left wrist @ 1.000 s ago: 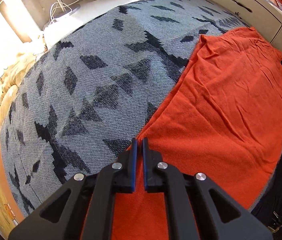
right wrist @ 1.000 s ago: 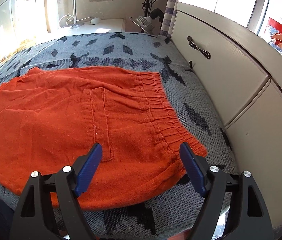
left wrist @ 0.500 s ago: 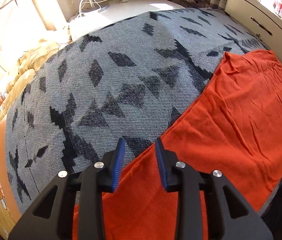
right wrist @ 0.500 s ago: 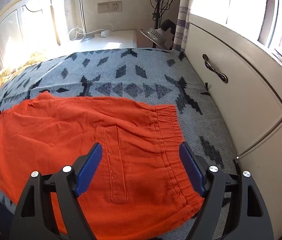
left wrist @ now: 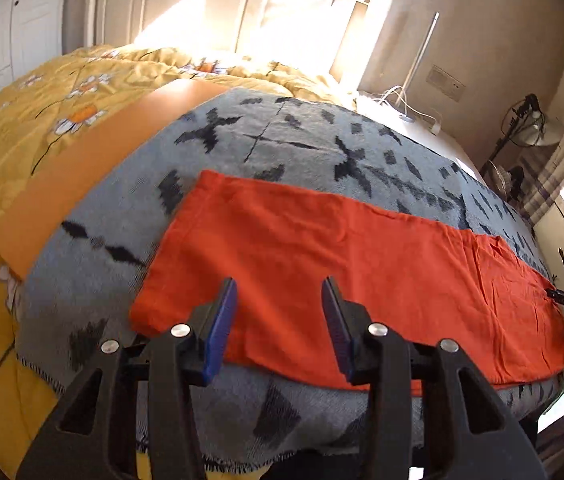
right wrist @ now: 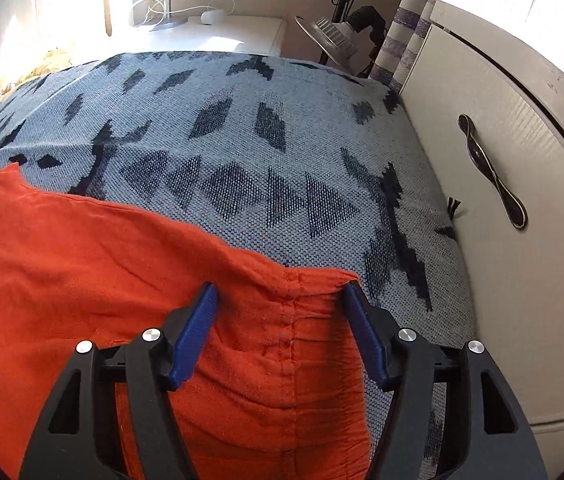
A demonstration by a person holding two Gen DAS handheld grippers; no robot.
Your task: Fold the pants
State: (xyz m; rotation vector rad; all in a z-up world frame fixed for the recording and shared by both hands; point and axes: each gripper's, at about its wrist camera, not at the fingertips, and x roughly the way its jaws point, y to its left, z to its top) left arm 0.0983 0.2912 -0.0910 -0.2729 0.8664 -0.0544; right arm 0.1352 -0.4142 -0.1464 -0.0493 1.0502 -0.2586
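Both grippers have shifted since a moment ago: the left gripper (left wrist: 278, 312), pinched shut then, now hangs with fingers wide apart over the hem end of the orange pants (left wrist: 321, 264), and the right gripper (right wrist: 278, 316), also spread, has come down over the elastic waistband (right wrist: 313, 320). Those pants lie lengthwise, already doubled leg on leg I think, though the layers are hard to tell, near the front edge of the grey patterned blanket (right wrist: 242, 140). Nothing is gripped; the end-to-end folds remain.
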